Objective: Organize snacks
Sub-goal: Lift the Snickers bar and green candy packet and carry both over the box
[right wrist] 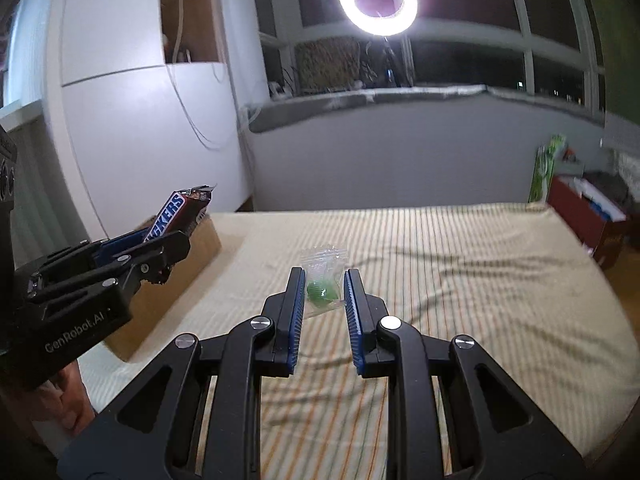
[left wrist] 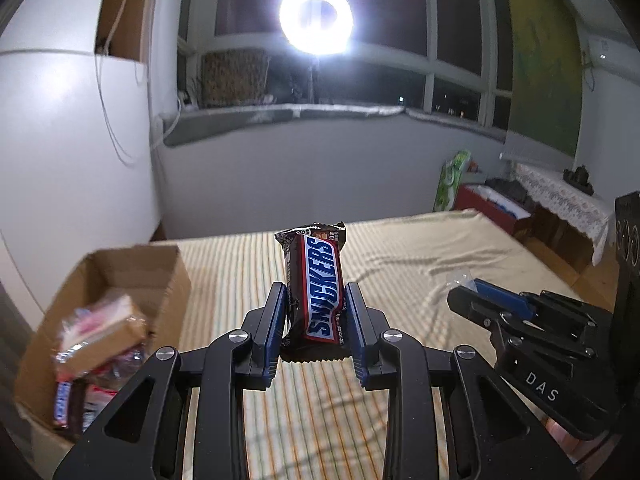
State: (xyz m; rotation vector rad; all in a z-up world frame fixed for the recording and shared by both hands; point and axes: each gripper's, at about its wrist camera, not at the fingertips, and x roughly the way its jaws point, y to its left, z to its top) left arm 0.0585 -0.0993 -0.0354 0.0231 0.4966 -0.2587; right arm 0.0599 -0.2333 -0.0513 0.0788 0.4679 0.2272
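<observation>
The left gripper (left wrist: 316,300) pinches a Snickers bar (left wrist: 318,292) between its blue pads, the bar standing nearly upright and raised above the striped bedsheet (left wrist: 400,264). To its left sits a cardboard box (left wrist: 132,272) with wrapped snacks (left wrist: 100,328) inside — one more Snickers among them. The right gripper (right wrist: 323,288) clamps a clear packet with a green candy (right wrist: 322,284), held level over the sheet, pointing toward the window (right wrist: 460,48). In the right wrist view the left gripper tilts upward — its bar just above the box. A ring light (right wrist: 378,2) glows ahead.
</observation>
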